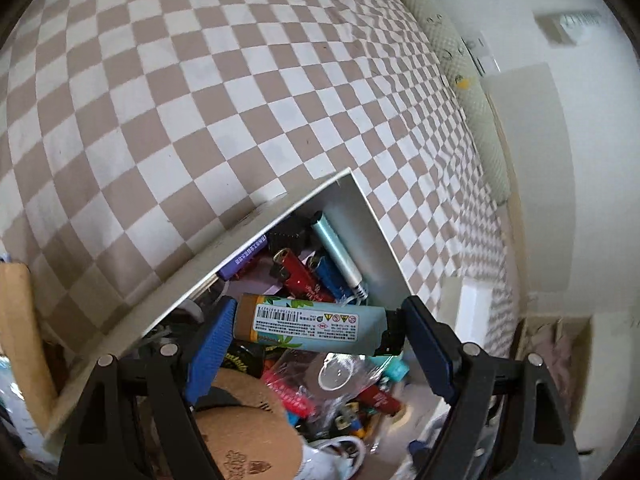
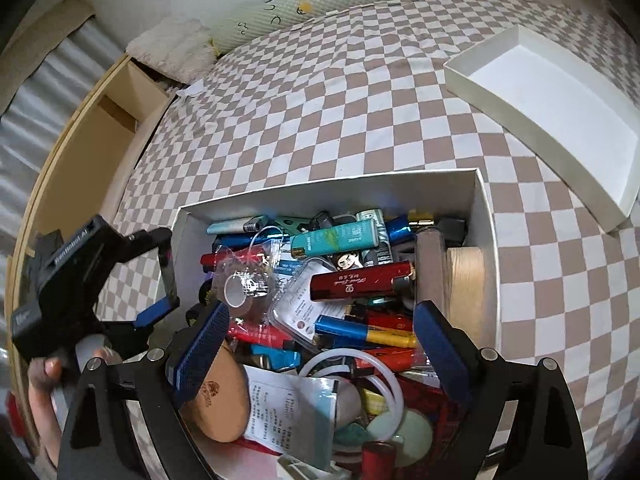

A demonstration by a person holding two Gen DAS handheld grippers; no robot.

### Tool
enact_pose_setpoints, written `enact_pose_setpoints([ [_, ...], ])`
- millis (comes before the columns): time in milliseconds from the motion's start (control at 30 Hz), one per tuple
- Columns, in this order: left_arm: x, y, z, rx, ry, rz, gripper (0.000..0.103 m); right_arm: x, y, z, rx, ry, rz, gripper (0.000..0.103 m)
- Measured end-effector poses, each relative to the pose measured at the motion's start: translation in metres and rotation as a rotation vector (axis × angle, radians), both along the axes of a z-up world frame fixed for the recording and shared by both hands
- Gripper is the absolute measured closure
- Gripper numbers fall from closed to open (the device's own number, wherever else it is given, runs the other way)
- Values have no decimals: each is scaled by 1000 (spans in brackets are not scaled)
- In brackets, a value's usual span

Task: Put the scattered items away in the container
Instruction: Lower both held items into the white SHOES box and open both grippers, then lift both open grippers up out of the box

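My left gripper [image 1: 316,332] is shut on a light-blue lighter [image 1: 316,326] with a barcode label, held crosswise above the white box [image 1: 372,216]. The box holds several lighters, a red one [image 1: 298,276], a cork coaster [image 1: 248,412] and a plastic bag. In the right wrist view the same white box [image 2: 486,216] is packed with lighters, a red lighter [image 2: 360,280], a teal lighter [image 2: 340,236], tape and a white ring. My right gripper [image 2: 320,344] is open over the box, holding nothing. The left gripper [image 2: 168,276] shows at the box's left wall.
The box sits on a checkered brown-and-white bedspread [image 2: 320,100]. An empty white box lid [image 2: 560,108] lies at the far right. A green bolster pillow [image 2: 320,0] and wooden bed frame [image 2: 80,168] border the bed. The bolster also shows in the left wrist view [image 1: 472,92].
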State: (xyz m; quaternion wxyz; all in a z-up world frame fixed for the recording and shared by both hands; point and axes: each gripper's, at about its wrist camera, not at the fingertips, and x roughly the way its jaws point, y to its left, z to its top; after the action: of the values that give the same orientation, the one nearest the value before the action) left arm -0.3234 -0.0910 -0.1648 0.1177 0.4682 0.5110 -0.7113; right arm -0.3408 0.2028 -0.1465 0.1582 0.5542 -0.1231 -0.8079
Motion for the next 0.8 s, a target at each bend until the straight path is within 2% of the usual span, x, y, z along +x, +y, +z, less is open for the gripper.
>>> enact_pose_setpoints([
  [100, 6, -7, -2, 44, 17, 55, 19, 0, 2, -1, -2, -3, 3, 9],
  [233, 7, -10, 3, 61, 38, 48, 4, 2, 4, -2, -7, -7, 3, 9],
  [400, 10, -14, 4, 105, 36, 35, 3, 5, 5, 0, -9, -6, 0, 9],
  [667, 20, -18, 13, 81, 38, -30, 3, 11, 5, 2, 11, -2, -2, 9],
  [733, 22, -16, 18, 58, 37, -55, 3, 13, 5, 2, 13, -1, -3, 9],
  [800, 23, -15, 25, 5, 34, -81, 3, 15, 4, 3, 17, 1, 0, 9],
])
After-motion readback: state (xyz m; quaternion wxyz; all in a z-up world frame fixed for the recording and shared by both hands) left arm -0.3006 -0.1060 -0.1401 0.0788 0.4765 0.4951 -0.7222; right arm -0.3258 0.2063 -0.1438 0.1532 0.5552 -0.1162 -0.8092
